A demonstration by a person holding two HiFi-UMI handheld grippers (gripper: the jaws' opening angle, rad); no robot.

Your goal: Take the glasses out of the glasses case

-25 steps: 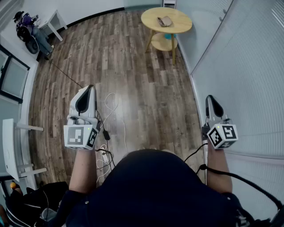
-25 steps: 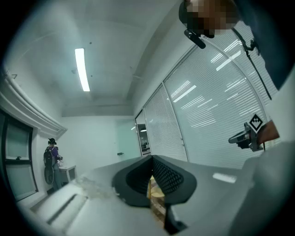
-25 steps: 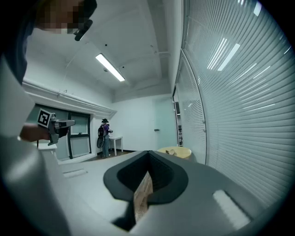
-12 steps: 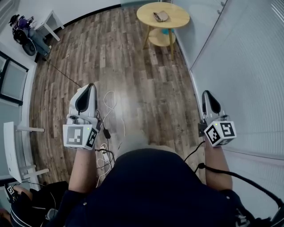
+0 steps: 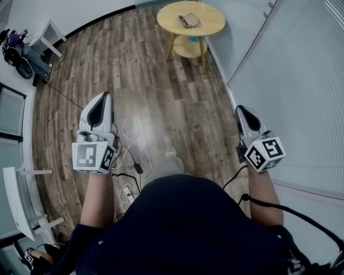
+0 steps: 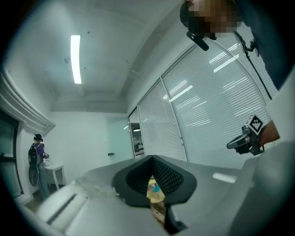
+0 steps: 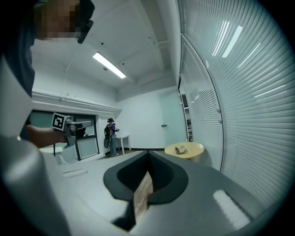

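The case (image 5: 188, 20) lies on the round table (image 5: 207, 12), well apart from both tongs, far ahead over the wooden floor (image 5: 161, 80). Before any grasp, we must first walk there.

The left tongs (image 5: 105, 94) and the right tongs (image 5: 238, 108) are held low at our two sides and point forward. On each, the jaws stand together with only a thin slit between them, and nothing is gripped.

From the head view, the table is ahead, a little to the right of the middle. We judge the right tongs somewhat nearer to it, but the difference is small. In the left gripper view a piece of the table shows just in the slit, so these tongs point almost straight at it. In the right gripper view the table stands to the right of the jaw line.

The case is too small here to tell its long axis surely. We also cannot see if it is open, or the glasses inside it.
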